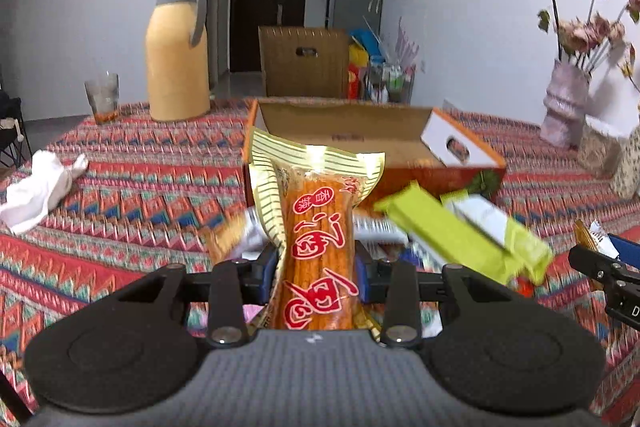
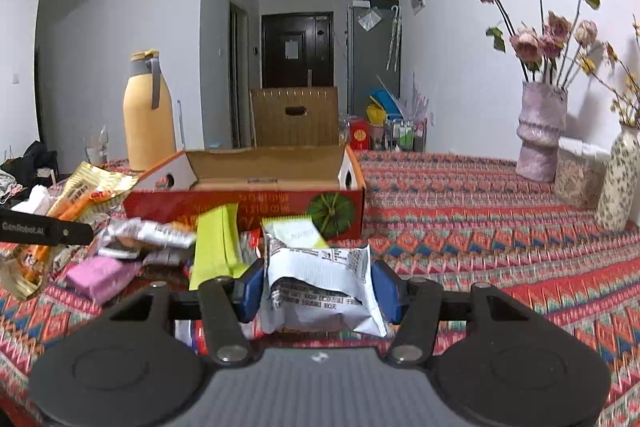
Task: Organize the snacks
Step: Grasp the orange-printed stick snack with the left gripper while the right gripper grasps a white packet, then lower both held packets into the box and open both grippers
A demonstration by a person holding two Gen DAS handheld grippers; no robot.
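My left gripper [image 1: 318, 265] is shut on an orange stick-snack packet [image 1: 318, 239] with red characters, lifted above the table. In the right wrist view that packet [image 2: 80, 197] shows at the left, beside the left gripper's black finger [image 2: 44, 231]. My right gripper [image 2: 320, 289] is shut on a white and green snack packet [image 2: 320, 283], its blue pads pressing both sides. An open orange cardboard box [image 1: 460, 175] [image 2: 248, 201] stands just beyond both. A lime-green packet [image 1: 460, 239] [image 2: 216, 243] and several loose snacks [image 2: 132, 239] lie in front of the box.
The table wears a red patterned cloth [image 2: 480, 227]. A yellow thermos jug [image 1: 178, 55] and a glass [image 1: 102, 97] stand at the back left, a white cloth [image 1: 38, 189] at the left. Vases with dried flowers [image 2: 540, 131] stand at the right. A brown carton [image 1: 304, 61] stands behind the table.
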